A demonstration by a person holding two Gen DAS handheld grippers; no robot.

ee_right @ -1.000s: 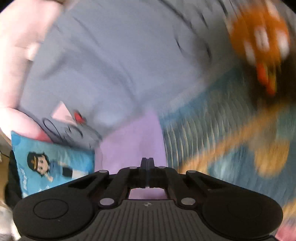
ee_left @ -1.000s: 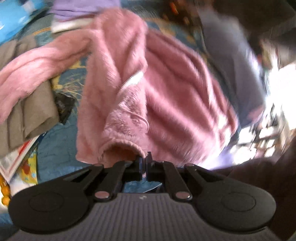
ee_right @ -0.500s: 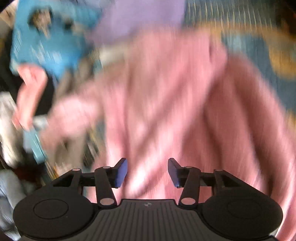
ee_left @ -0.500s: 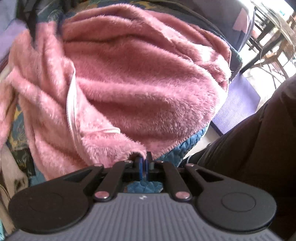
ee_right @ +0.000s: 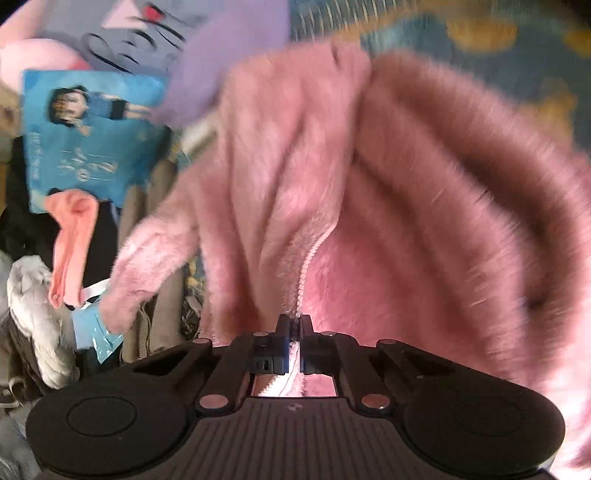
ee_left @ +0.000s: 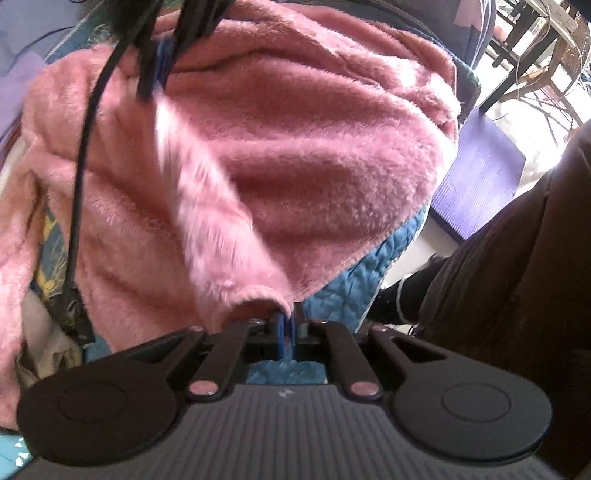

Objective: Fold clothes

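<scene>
Early going here: the left gripper (ee_left: 288, 325) pinches the hem of the pink fleece jacket (ee_left: 295, 155) sprawled on the blue quilt (ee_left: 354, 280), the right gripper (ee_right: 294, 332) has just snapped closed on its zipper edge (ee_right: 306, 258), and every fold is yet to come.

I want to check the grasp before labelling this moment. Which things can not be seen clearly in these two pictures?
- Left wrist view: the hem of the fluffy pink fleece jacket at the left gripper; the fleece folds over the closed tips.
- Right wrist view: the jacket's right side and the patterned blue cover, blurred.
- Right wrist view: the white zipper below the right gripper, hidden by the gripper body.
</scene>
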